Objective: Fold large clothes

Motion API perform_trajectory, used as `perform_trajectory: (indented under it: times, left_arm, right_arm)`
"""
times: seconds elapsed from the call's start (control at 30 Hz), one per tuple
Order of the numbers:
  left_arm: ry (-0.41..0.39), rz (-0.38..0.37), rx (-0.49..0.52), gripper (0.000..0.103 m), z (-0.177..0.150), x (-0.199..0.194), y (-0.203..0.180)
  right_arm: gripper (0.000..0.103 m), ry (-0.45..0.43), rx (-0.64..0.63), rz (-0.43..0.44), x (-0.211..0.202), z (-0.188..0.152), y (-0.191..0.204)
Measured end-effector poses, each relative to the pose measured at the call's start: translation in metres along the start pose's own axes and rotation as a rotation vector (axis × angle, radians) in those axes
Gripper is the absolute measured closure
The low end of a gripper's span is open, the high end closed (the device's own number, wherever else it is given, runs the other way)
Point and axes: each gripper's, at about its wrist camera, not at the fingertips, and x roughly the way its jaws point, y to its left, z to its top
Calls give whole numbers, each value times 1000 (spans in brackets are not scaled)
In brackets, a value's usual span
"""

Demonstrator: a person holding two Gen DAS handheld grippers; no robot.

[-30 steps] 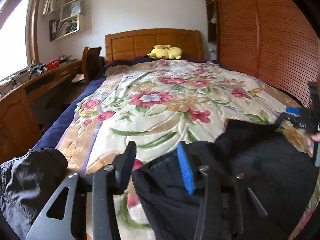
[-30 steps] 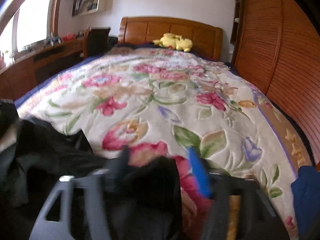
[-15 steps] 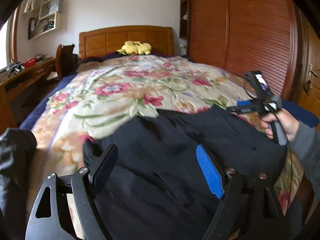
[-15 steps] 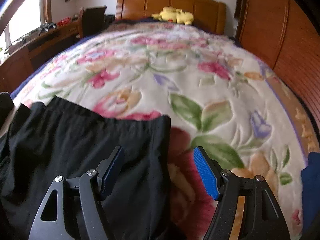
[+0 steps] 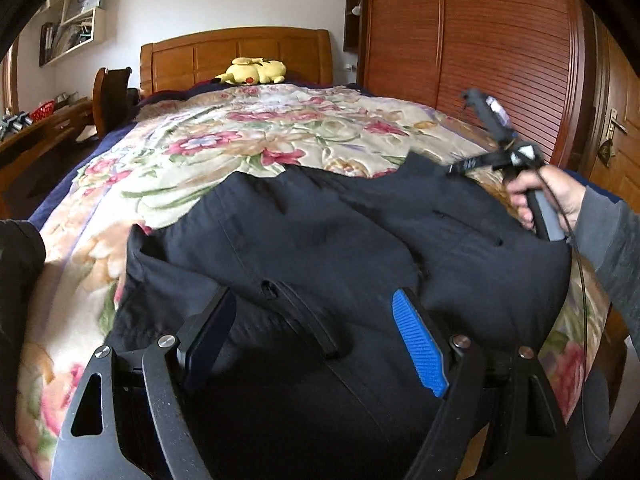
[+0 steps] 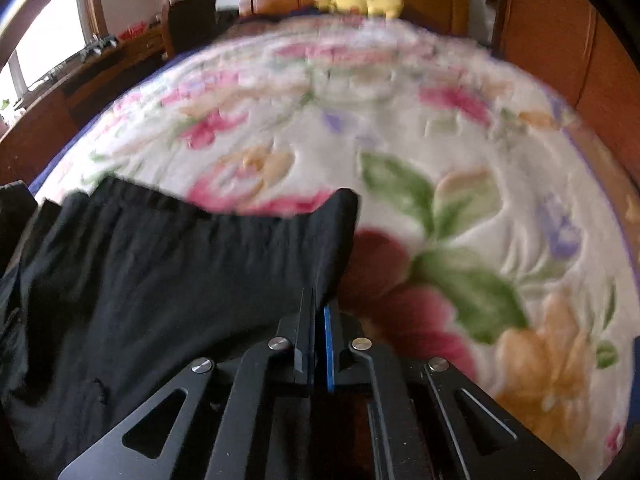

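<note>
Black trousers (image 5: 360, 240) lie spread across the foot of the bed on a floral blanket (image 5: 248, 148). My left gripper (image 5: 316, 320) is open and empty, its fingers hovering over the near part of the trousers. My right gripper (image 6: 318, 304) is shut on the right edge of the trousers (image 6: 180, 280), near the waistband corner. The right gripper also shows in the left wrist view (image 5: 460, 168), held at the trousers' far right corner.
A yellow plush toy (image 5: 252, 72) lies by the wooden headboard (image 5: 236, 56). A wooden wardrobe (image 5: 480, 60) runs along the right. A desk and chair (image 5: 112, 96) stand left of the bed. Another dark garment (image 5: 16, 264) lies at the bed's left edge.
My right gripper was open over the trousers' edge and has closed on it. My left gripper stays open and has shifted a little over the trousers.
</note>
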Motion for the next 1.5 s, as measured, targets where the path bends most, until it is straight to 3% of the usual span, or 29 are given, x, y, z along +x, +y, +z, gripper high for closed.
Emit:
perform_trajectory:
  times: [0.1, 0.2, 0.27, 0.33, 0.43, 0.47, 0.5, 0.7, 1.0, 1.37, 1.5]
  left_arm:
    - [-3, 0, 8, 22, 0, -1, -3]
    - [-8, -4, 10, 22, 1, -3, -4]
    - [-11, -12, 9, 22, 1, -4, -4]
    - [-18, -13, 12, 22, 2, -7, -6]
    - [-26, -16, 17, 22, 2, -10, -7]
    - [-29, -15, 18, 22, 2, -12, -7]
    - [-31, -14, 19, 22, 2, -13, -7]
    - [-42, -12, 10, 22, 0, -18, -6]
    - [-49, 10, 20, 22, -7, -24, -4]
    - [-73, 49, -14, 22, -26, -50, 20]
    - [-59, 71, -25, 22, -38, -55, 30]
  right_arm:
    - [101, -83, 36, -127, -26, 5, -10]
    - [100, -56, 18, -261, -29, 7, -11]
    - [100, -10, -4, -276, -25, 6, -10]
    - [98, -25, -20, -287, -32, 6, -6]
    - [63, -67, -34, -282, -51, 1, 2]
    - [44, -82, -40, -275, -58, -3, 9]
    - [38, -98, -47, -269, -65, -7, 16]
    - [37, -161, -106, -176, -102, -58, 56]
    - [37, -175, -163, -14, -135, -124, 114]
    - [37, -188, -239, 89, -153, -150, 157]
    - [37, -165, -258, 84, -142, -157, 163]
